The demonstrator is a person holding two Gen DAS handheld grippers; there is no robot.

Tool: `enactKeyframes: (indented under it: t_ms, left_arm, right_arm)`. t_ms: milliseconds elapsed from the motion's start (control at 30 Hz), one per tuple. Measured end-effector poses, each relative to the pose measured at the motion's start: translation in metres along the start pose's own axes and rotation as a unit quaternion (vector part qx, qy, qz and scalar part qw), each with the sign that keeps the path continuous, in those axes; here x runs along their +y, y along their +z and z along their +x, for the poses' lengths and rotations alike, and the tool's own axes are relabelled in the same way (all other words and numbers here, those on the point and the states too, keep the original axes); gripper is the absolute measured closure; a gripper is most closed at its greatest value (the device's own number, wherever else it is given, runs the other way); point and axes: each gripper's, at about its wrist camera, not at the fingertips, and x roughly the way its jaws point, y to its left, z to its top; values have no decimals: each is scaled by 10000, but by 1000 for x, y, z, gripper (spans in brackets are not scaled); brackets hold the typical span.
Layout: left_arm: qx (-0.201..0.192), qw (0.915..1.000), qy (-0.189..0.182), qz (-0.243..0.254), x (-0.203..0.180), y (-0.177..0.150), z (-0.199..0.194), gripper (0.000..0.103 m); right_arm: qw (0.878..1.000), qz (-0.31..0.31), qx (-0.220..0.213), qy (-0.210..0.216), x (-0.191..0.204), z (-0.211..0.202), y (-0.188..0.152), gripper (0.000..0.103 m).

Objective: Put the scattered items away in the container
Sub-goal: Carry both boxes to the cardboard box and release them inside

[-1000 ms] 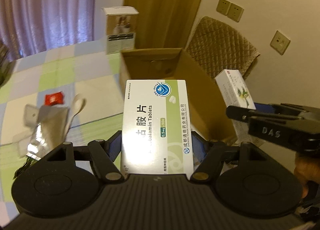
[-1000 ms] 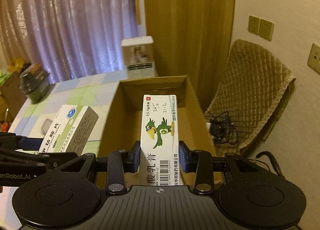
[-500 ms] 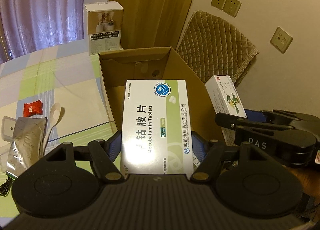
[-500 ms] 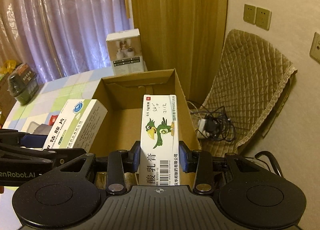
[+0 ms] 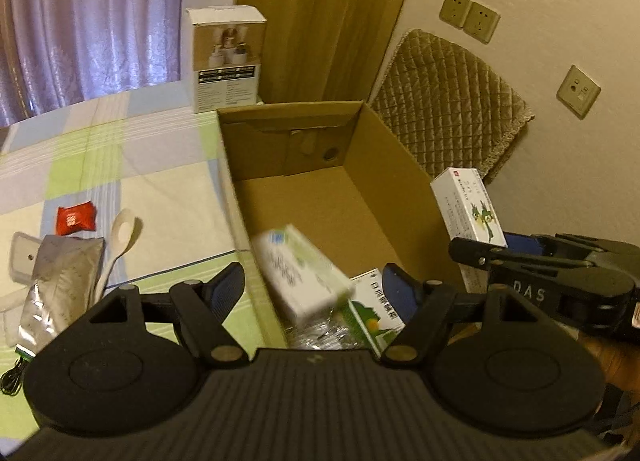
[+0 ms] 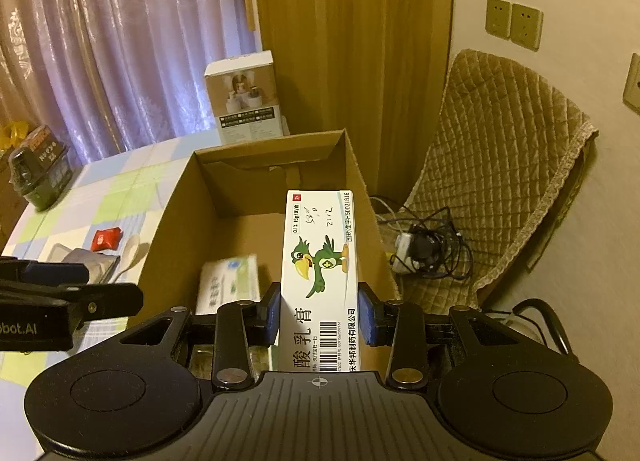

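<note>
I'm looking across a table under a checked cloth of green, cream and pale blue, with purple curtains behind and a quilted chair cover off to the side. The brown corrugated cardboard box stands open on the table's edge. My left gripper has its blue-padded fingers spread wide with nothing between them; just beyond, a white-and-green tablet box shows blurred inside the carton (its print is unreadable here), next to a green-printed pack and some crinkly foil. My right gripper is clamped on a long white ointment box with a green cartoon bird, a barcode, handwritten "2.12" and the code "H50021816", held above the carton's opening. The far gripper bodies read "DAS" and "bot.AI". On the cloth lie a red sachet, a pale spoon and a silver foil pouch.
</note>
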Motion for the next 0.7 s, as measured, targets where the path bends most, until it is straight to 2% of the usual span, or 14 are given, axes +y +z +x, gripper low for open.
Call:
enactKeyframes:
  t_ms: [300, 333, 367, 433, 700]
  left_arm:
    - [48, 9999, 96, -77, 13, -10, -6, 31]
    - [52, 9999, 111, -77, 14, -11, -6, 31]
    - [60, 9999, 146, -65, 15, -12, -7, 31]
    - [69, 9998, 200, -62, 19, -14, -8, 31]
    - [101, 9992, 314, -210, 35, -25, -15, 30]
  right_arm:
    - [9998, -100, -111, 99, 14, 8, 4, 61]
    - [9997, -134, -167, 92, 15, 9, 6, 36]
    - [9996, -150, -225, 74, 16, 10, 7, 3]
    - [9988, -151, -442, 117, 17, 8, 8, 3]
    - [9989, -164, -442, 78, 22, -1, 5, 3]
